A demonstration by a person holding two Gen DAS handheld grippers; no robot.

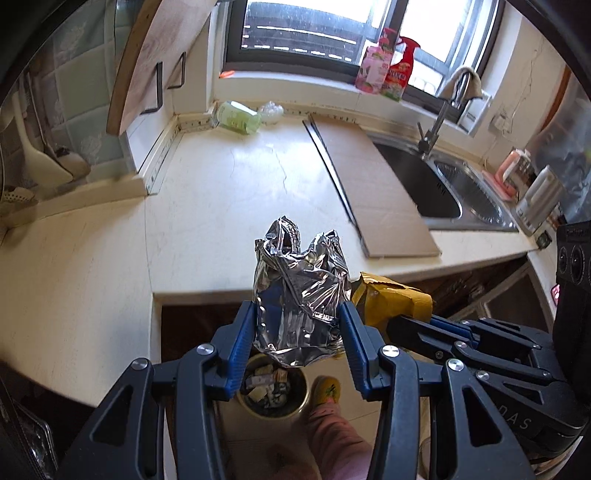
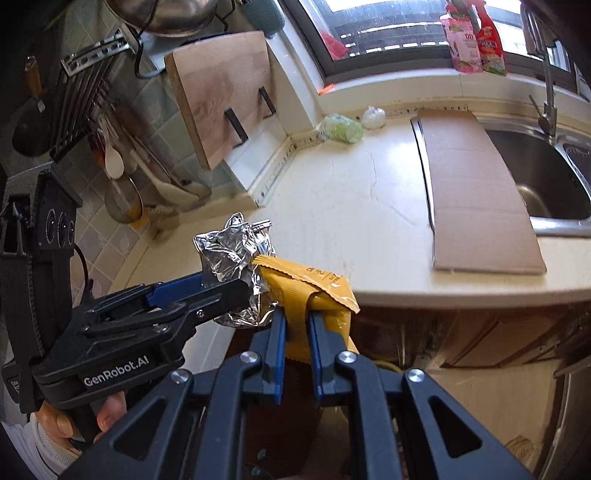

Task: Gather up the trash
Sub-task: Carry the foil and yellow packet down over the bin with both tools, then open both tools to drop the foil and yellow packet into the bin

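In the left wrist view we see our left claw (image 1: 299,328) clamping one crumpled foil wrapper (image 1: 301,291) at frame centre above a bin (image 1: 273,391) of trash hidden from the right wrist view, where our right claw (image 2: 295,325) grips one yellow packet (image 2: 314,291) beside "GenRobot.AI" lettering.

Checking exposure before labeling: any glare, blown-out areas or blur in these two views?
Left wrist: window blown out, specular glints on the foil bag, edges bent by fisheye. Right wrist: window overexposed too, hanging utensils at left slightly smeared, yellow wrapper sharp.
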